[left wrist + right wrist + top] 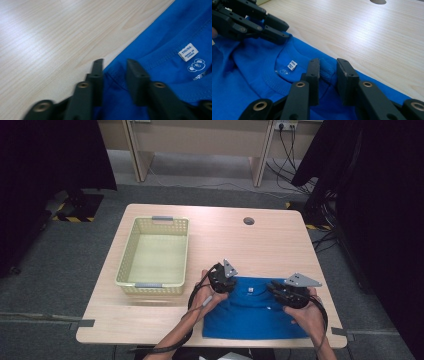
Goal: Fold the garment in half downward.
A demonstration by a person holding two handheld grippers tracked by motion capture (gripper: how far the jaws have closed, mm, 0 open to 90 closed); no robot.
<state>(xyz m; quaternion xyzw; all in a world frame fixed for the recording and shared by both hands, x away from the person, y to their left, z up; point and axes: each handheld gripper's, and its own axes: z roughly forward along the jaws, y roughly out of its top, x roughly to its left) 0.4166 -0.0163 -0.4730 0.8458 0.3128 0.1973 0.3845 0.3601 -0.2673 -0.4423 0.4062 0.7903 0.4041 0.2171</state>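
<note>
The wooden table carries a pale plastic basket on its left half, nothing in it. At the near edge, right of the basket, lies a blue T-shirt, folded flat with its collar facing away from the person. It is light, soft and limp (it will sag wherever unsupported), so both shoulders beside the collar are the sensible hold. The right gripper has its jaws narrowed onto a pinch of collar fabric. The left gripper has jaws narrow at the shoulder edge, fabric bunched between them, apparently pinched. A small white label sits inside the neck.
</note>
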